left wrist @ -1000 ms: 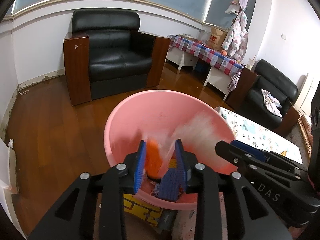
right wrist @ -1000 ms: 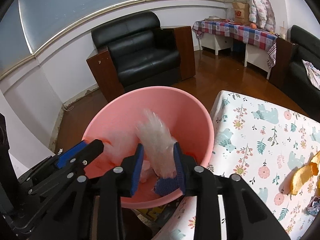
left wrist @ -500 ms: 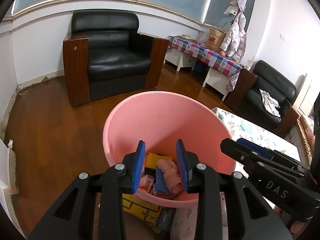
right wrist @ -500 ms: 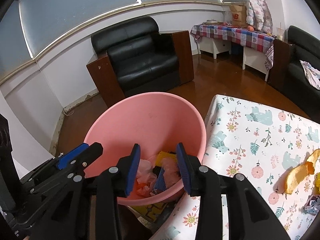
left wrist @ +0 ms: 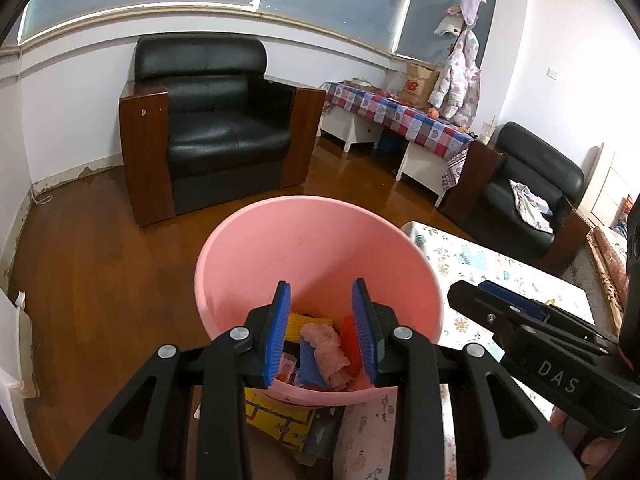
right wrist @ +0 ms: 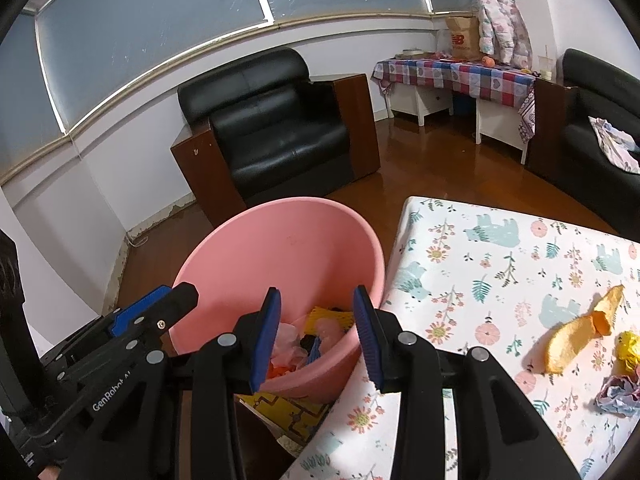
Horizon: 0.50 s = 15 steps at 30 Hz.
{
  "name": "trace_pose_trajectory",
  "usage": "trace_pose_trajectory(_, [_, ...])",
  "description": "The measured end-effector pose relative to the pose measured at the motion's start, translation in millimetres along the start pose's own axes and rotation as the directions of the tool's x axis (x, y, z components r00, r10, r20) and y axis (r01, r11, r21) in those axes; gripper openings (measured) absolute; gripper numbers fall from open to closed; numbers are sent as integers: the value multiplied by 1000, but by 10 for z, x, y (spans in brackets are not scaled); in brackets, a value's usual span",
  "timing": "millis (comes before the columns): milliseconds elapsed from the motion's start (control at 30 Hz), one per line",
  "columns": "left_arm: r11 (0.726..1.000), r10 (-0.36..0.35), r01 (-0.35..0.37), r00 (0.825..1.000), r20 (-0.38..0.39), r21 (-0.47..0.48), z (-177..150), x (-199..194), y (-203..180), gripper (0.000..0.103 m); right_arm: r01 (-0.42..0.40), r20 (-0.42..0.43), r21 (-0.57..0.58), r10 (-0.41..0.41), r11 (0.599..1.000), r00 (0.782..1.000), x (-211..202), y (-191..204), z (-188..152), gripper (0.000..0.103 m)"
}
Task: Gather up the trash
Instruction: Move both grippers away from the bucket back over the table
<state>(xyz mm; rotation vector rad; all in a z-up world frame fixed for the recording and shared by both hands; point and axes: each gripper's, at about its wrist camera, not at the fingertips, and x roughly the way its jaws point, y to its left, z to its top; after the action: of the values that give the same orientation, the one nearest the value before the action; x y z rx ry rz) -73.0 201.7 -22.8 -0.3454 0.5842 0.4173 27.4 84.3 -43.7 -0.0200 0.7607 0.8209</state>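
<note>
The left tool (left wrist: 322,328) hangs over the near rim of the pink bucket (left wrist: 280,248), its blue pads spread apart and nothing between them; it is released. Through the gap the collected trash (left wrist: 324,346) shows at the bottom of the bucket: a yellow piece, crumpled pink stuff, something orange and a blue scrap, all heaped together. The bucket stands on the wooden floor (left wrist: 100,280), just beside the corner of the tabletop (right wrist: 500,264) with its flower-and-bear cloth. Under the bucket's near side lies a yellow printed sheet (left wrist: 276,416).

The right tool (right wrist: 316,332) hangs to the right of the left one, over the bucket's edge nearest the tabletop, also with its pads apart and empty, so released too. Farther right, trash is left on the tabletop: an orange peel (right wrist: 576,332), a small yellow crumple (right wrist: 628,346) just beside it, and a grey-blue crumpled wrapper (right wrist: 618,394) near the right edge. Behind everything a black armchair (right wrist: 276,132) stands against the wall
</note>
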Motion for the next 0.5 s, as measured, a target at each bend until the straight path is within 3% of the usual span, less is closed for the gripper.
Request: trace_pose_trajectory(500, [999,-12,11,1000,16,49,-10,-143,-225,32,-7,43,36,5,999,999,-303,-129,-32,37])
